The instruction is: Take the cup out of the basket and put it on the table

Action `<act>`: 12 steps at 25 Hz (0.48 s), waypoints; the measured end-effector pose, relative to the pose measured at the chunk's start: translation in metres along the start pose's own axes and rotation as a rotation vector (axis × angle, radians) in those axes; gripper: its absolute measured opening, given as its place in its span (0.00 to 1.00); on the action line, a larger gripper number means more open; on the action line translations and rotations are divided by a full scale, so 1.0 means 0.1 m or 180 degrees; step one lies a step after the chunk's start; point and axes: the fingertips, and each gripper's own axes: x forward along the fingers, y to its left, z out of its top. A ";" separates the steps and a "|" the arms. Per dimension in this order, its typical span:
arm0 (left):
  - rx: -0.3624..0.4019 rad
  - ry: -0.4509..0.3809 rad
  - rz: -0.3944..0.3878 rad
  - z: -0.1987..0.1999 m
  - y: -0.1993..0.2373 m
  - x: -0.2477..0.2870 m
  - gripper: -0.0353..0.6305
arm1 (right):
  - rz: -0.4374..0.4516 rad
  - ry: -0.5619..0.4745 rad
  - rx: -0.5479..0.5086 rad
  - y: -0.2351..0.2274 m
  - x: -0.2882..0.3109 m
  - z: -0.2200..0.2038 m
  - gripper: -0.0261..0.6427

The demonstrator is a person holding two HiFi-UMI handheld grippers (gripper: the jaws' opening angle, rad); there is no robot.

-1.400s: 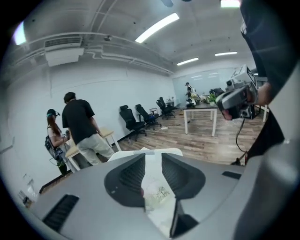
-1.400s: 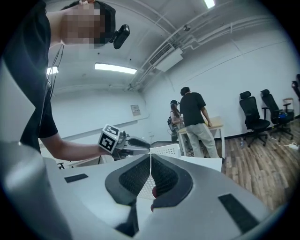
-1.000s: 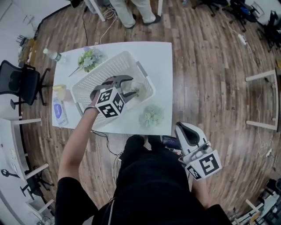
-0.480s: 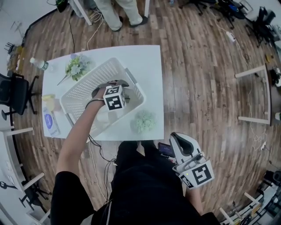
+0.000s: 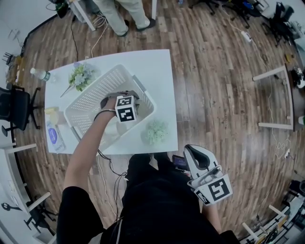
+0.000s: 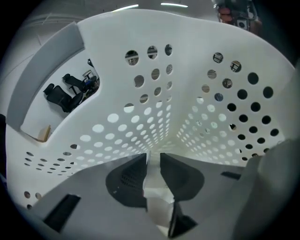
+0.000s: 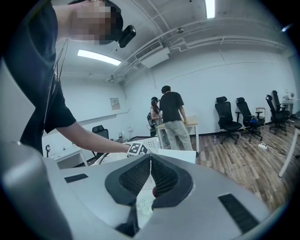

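Observation:
The white perforated basket (image 5: 88,97) stands slanted on the white table (image 5: 157,71). My left gripper (image 5: 127,95) points steeply down into its right end, and its marker cube hides the cup in the head view. In the left gripper view the jaws (image 6: 153,157) have just been closing and now pinch the thin white wall of the cup (image 6: 157,197) between the dark pads, with the basket wall (image 6: 140,93) close behind. My right gripper (image 5: 193,151) hangs off the table at the lower right, shut with nothing held (image 7: 150,157).
A flower bunch (image 5: 80,75) and a bottle (image 5: 39,74) lie at the table's far left. A pale green plant (image 5: 156,131) sits near the front right corner, a pouch (image 5: 55,136) at the front left. A person (image 5: 121,14) stands beyond the table; a chair (image 5: 12,107) is left.
My left gripper has sunk deeper into the basket and its jaws have narrowed around the cup, which the cube now covers in the head view. The right gripper has stayed put.

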 end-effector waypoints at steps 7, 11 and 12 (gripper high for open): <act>-0.0047 -0.0086 0.0115 0.02 -0.05 -0.10 0.09 | 0.0055 -0.0022 -0.0032 0.02 -0.01 0.00 0.08; -0.0071 -0.0146 0.0235 0.04 -0.08 -0.21 0.08 | 0.0104 -0.0068 -0.0034 0.02 -0.03 0.02 0.08; -0.0083 -0.0166 0.0282 0.04 -0.08 -0.26 0.08 | 0.0121 -0.0079 -0.0038 0.02 -0.04 0.03 0.08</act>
